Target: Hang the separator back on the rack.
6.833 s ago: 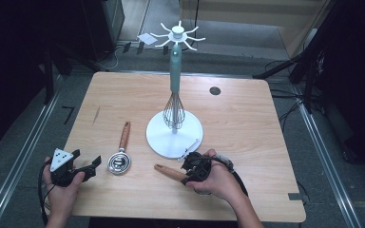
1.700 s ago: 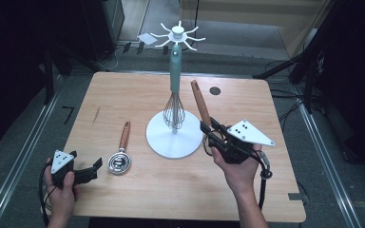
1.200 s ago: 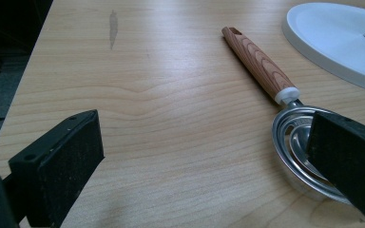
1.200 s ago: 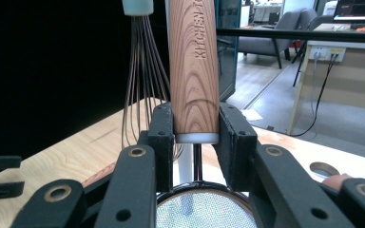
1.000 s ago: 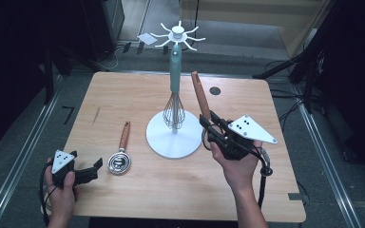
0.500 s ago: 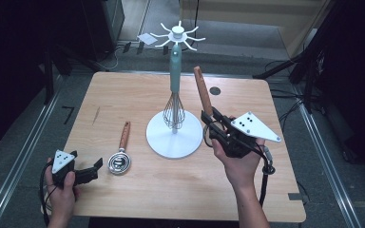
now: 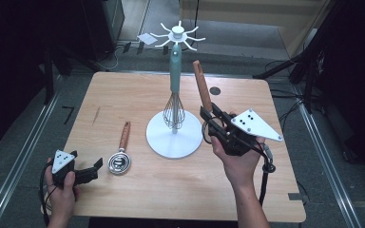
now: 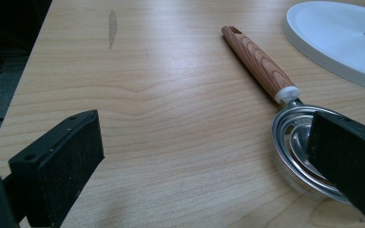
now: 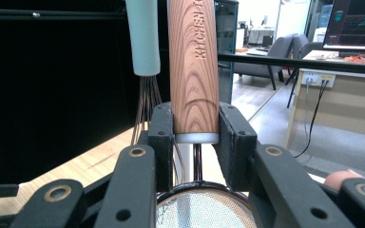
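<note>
We see the right gripper (image 7: 212, 124) raised above the table (image 7: 275, 190) just right of the white stand (image 7: 174, 137), the forearm reaching up from the bottom edge and the wrist cocked so the jaws point up and away. They are clamped on the lower end of a wooden handle (image 9: 193, 66) – a strainer (image 9: 204, 209), its mesh bowl sitting below the jaws, the handle standing nearly upright beside the teal whisk (image 7: 174, 102) hanging from the stand. The left gripper (image 7: 89, 172) rests low at the table's near left corner, jaws wide apart and empty – a second utensil (image 8: 285, 118) lies flat just ahead.
</note>
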Demonstrator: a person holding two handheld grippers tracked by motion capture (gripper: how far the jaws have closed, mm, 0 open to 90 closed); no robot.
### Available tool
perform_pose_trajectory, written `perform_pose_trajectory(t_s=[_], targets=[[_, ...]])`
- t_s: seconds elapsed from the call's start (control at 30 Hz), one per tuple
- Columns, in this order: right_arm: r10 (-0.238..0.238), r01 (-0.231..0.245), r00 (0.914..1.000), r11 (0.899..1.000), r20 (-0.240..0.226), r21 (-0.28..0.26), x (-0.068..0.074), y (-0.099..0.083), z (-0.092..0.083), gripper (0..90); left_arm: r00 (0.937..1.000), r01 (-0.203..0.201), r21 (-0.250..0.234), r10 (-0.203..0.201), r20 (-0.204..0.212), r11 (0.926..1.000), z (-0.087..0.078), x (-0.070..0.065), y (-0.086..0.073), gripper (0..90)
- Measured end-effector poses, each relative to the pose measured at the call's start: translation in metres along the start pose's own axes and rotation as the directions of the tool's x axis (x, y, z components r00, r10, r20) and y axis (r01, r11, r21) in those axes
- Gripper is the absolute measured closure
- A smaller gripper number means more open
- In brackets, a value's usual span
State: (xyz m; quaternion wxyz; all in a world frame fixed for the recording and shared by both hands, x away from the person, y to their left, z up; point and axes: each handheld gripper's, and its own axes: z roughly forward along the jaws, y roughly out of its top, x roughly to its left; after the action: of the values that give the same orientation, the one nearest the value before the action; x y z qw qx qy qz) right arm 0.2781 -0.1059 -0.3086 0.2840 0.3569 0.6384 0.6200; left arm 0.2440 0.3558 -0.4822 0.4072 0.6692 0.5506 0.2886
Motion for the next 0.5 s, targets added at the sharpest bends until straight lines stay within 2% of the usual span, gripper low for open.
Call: perform_pose_trajectory(t_s=[0.5], targets=[[0.004,-0.003,0.9998,0.999,0.02,-0.04,0.0,0.011,-0.002,71.5,1.0,-0.003,0.0,0.003,0.0,1.0,0.0,0.0,0.0,0.0]])
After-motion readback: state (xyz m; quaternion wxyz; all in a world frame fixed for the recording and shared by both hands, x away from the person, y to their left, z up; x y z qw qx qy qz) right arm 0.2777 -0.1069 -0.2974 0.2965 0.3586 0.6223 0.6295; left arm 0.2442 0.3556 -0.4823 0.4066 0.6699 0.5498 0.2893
